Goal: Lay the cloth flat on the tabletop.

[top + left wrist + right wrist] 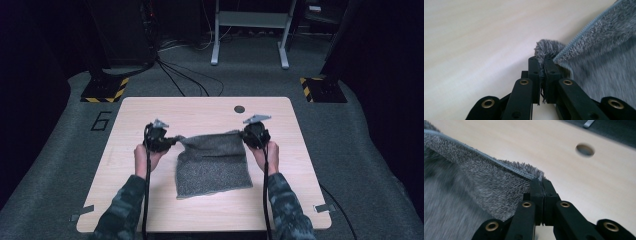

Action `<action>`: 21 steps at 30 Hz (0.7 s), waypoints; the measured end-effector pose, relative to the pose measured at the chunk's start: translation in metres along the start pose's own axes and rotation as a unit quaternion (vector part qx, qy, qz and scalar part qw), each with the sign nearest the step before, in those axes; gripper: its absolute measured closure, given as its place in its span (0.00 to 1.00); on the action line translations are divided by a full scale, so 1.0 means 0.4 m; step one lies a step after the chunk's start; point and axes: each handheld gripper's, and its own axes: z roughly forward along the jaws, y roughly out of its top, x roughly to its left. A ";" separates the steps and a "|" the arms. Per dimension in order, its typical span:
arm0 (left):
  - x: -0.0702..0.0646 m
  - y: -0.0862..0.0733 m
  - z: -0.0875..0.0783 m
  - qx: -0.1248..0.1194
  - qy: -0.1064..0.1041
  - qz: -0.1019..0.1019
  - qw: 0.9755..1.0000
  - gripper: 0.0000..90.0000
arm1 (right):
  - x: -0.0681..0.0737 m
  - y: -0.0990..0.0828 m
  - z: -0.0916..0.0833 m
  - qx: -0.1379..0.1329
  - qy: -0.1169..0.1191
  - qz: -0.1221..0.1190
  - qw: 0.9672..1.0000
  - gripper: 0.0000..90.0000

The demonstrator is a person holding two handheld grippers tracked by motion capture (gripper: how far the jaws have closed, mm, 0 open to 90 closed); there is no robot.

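Both grippers, left [170, 140] & right [246, 134], jaws clamped on towel [212, 162] corners.

dim room around a brightly lit table [150, 200]; both gripper views are soft with motion blur

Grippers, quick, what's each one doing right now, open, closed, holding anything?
Left gripper: closed on a corner of the grey towel.
Right gripper: closed on the towel's other far corner.
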 end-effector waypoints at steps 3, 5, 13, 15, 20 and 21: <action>0.023 0.114 -0.047 -0.025 0.032 0.010 0.999 0.96 | -0.015 0.099 -0.003 -0.010 -0.027 -0.021 0.999 0.99; 0.017 0.176 -0.111 -0.066 0.049 0.022 0.996 0.96 | -0.019 0.168 -0.041 -0.036 -0.043 -0.041 0.998 0.99; -0.047 0.153 -0.260 -0.129 0.069 0.087 0.985 0.96 | 0.020 0.221 -0.242 -0.138 -0.041 -0.078 0.986 0.99; -0.055 0.087 -0.234 -0.124 0.050 0.074 0.988 0.96 | 0.036 0.167 -0.246 -0.129 -0.033 -0.085 0.987 0.99; -0.093 -0.088 -0.137 -0.072 0.001 0.053 0.996 0.95 | 0.076 -0.017 -0.196 -0.070 -0.007 -0.099 0.993 0.99; -0.104 -0.119 -0.120 -0.056 -0.008 0.051 0.997 0.95 | 0.084 -0.053 -0.182 -0.052 -0.005 -0.105 0.993 0.99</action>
